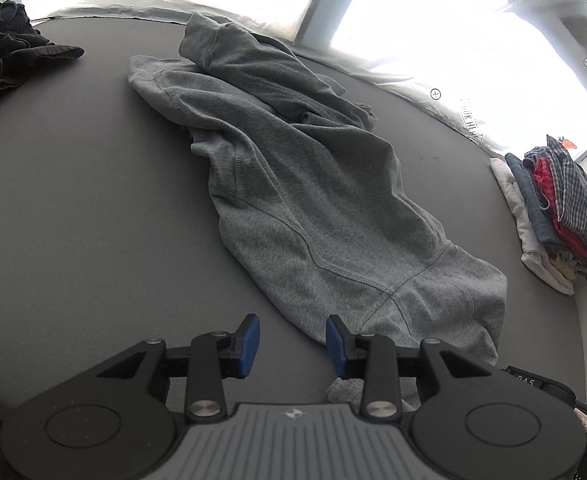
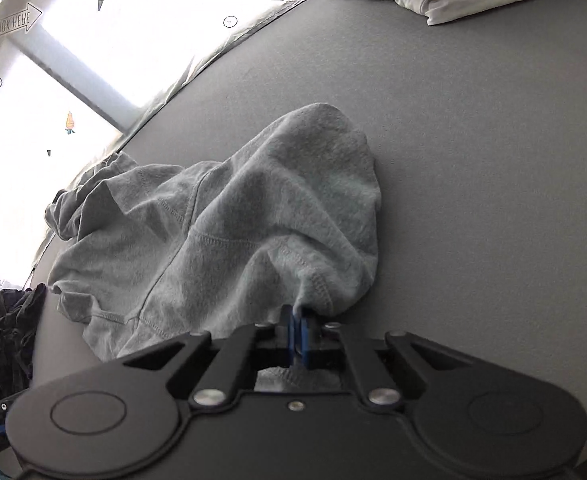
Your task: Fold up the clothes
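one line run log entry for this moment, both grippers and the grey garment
left hand-held gripper: open, empty, at garment edge | right hand-held gripper: shut on grey garment hem | garment: crumpled, unfolded | folded stack: aside

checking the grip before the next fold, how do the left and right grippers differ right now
The left gripper is open, its blue pads apart with only bare gray surface between them; the right gripper is shut on the gray garment. The left holds nothing and sits just short of the garment's near edge; the right pinches an edge, bunching the cloth. Both have black frames and blue pads.
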{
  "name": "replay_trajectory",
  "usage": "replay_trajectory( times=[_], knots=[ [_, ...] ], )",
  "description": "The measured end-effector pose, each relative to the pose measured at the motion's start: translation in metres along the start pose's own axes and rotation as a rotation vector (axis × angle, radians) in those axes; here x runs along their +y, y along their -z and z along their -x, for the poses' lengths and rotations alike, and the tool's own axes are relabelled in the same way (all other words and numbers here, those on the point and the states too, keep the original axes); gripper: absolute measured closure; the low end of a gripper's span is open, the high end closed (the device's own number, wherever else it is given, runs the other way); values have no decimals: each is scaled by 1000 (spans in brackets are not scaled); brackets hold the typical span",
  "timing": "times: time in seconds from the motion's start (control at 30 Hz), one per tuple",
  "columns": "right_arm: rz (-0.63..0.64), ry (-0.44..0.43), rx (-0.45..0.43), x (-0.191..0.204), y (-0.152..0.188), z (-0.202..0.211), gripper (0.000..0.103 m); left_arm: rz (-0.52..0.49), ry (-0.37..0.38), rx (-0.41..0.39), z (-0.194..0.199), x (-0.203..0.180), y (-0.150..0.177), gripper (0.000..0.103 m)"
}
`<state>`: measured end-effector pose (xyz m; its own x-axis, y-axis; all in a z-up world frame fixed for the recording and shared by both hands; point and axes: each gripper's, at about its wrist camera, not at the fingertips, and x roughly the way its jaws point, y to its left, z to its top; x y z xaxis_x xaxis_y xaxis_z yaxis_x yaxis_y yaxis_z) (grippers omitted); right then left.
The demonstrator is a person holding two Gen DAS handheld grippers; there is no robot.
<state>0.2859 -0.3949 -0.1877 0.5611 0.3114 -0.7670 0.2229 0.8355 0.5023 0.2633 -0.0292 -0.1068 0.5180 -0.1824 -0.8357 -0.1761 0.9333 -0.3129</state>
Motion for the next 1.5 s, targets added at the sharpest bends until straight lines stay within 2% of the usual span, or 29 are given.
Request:
replay_trajectory(
  times=[0.07,0.13,0.27,0.5,0.6,0.73,0.83,0.93,1.17,1.2,1.23,1.3,1.33,1.4,1.5],
  knots=[
    [-6,-45,-4,8,-2,0,100,25,-15,-13,3,7,-4,64],
    [-51,-140,-3,21,-10,-3,100,54,-28,-25,6,17,-7,64],
    [-41,-264,10,63,-29,-17,100,100,-56,-51,14,40,-14,64],
    [85,-464,44,177,-58,-57,101,180,-97,-90,19,89,-37,64],
    [169,-516,12,238,-74,-71,101,208,-104,-95,16,113,-55,64],
    [181,-604,-27,309,-105,-92,101,234,-106,-108,8,148,-93,64],
    [227,-615,-79,364,-133,-107,101,250,-105,-120,0,171,-124,64],
    [235,-666,-128,408,-164,-120,101,247,-111,-127,-14,188,-153,64],
    [353,-578,-251,471,-206,-161,98,270,-116,-104,-50,208,-195,64],
    [402,-473,-229,474,-204,-176,91,268,-119,-102,-54,209,-199,64],
    [448,-379,-209,472,-199,-190,87,264,-120,-104,-56,210,-202,64],
    [510,-275,-199,453,-181,-205,79,256,-123,-109,-58,209,-204,63],
    [512,-262,-190,446,-175,-207,75,254,-127,-108,-59,209,-204,63],
    [505,-252,-161,422,-158,-206,61,252,-134,-103,-60,207,-202,62],
    [516,-205,-171,399,-140,-185,58,252,-140,-88,-60,200,-195,62]
  ],
)
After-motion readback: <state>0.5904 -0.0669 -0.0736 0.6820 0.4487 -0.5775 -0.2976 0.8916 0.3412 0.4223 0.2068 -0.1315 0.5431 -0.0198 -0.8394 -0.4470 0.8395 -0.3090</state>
